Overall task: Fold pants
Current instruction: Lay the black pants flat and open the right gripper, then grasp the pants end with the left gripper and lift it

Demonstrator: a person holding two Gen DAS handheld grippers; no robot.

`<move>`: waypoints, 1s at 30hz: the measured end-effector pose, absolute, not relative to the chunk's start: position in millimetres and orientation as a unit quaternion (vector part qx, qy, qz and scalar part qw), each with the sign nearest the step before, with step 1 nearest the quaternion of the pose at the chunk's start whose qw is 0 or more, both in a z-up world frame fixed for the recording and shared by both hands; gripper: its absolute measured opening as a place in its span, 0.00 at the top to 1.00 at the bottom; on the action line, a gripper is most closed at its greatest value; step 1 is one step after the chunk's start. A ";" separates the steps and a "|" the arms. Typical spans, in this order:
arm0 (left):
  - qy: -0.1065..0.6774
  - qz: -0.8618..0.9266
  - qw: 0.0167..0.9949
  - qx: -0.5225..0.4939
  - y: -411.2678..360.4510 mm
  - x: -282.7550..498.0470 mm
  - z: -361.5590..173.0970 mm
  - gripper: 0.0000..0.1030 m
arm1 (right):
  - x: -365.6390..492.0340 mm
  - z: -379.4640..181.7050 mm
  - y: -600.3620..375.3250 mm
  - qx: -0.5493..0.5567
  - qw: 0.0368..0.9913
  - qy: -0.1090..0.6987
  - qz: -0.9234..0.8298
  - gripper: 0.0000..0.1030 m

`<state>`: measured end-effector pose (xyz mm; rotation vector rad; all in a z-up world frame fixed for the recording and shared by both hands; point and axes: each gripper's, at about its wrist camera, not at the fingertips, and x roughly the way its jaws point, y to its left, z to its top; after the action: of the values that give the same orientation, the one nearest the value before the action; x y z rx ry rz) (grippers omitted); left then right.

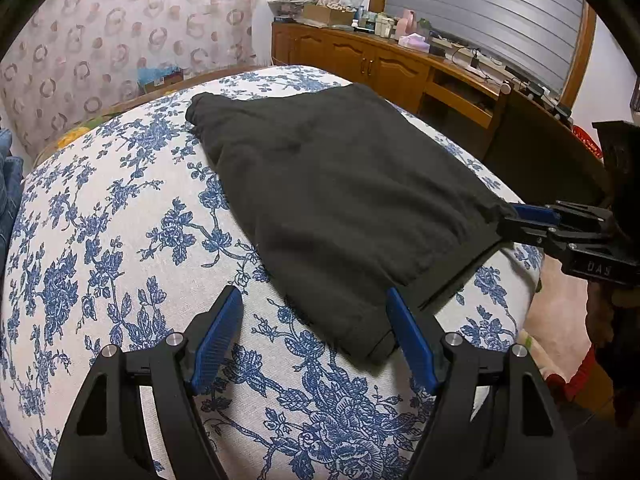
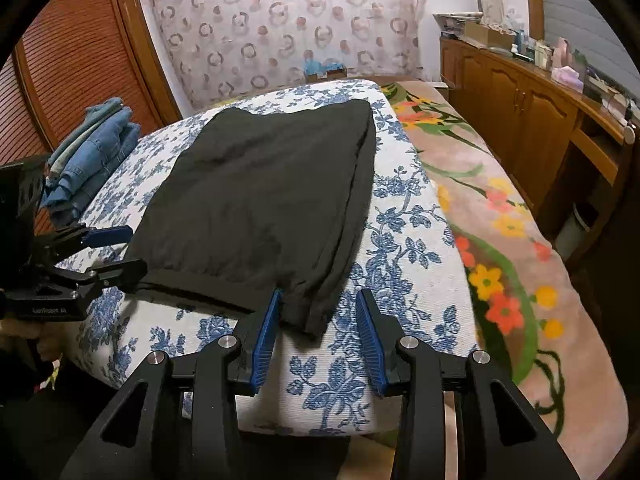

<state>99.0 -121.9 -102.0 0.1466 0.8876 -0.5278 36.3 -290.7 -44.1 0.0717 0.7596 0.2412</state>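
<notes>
Black pants [image 1: 340,184] lie folded flat on a blue-flowered white cloth [image 1: 120,220]. My left gripper [image 1: 312,296] is open at their near left corner, which lies just inside the right finger [image 1: 408,332]. In the right wrist view the pants [image 2: 260,192] end in a near right corner lying between the jaws of my right gripper [image 2: 319,296]. That gripper is open: its left pad [image 2: 266,336] is beside the fabric and the right pad stands apart. Each view shows the other gripper at the opposite corner: the right gripper [image 1: 506,220], the left gripper [image 2: 128,254].
A stack of folded jeans [image 2: 92,148] sits at the cloth's far left. A pink flowered blanket [image 2: 500,220] covers the bed to the right. A wooden cabinet [image 1: 360,60] with clutter on top runs along the wall. The cloth's front edge drops off below the grippers.
</notes>
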 end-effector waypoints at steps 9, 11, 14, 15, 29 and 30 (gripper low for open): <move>0.415 -0.253 0.872 0.062 -120.0 97.2 -102.5 0.27 | 37.2 -46.0 -287.3 0.032 0.920 0.365 0.140 0.79; 0.415 -0.253 0.872 0.061 -119.5 96.1 -102.2 0.27 | 36.9 -46.9 -288.9 0.032 0.920 0.365 0.143 0.79; 0.419 -0.263 0.868 0.047 -118.0 94.1 -100.5 0.39 | 36.7 -47.4 -289.7 0.034 0.920 0.363 0.144 0.79; 0.420 -0.265 0.867 0.044 -117.8 92.6 -100.2 0.44 | 36.8 -47.6 -288.9 0.032 0.920 0.363 0.143 0.79; 0.435 -0.288 0.853 0.011 -120.0 82.1 -100.6 0.76 | 34.5 -47.7 -284.7 0.032 0.922 0.355 0.152 0.89; 0.435 -0.290 0.852 0.014 -121.8 81.9 -101.2 0.82 | 34.4 -47.4 -284.1 0.031 0.922 0.354 0.153 0.89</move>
<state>81.9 -121.8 -101.2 0.0297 0.9149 -0.6108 34.4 -284.1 -47.4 0.0632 0.7262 0.3150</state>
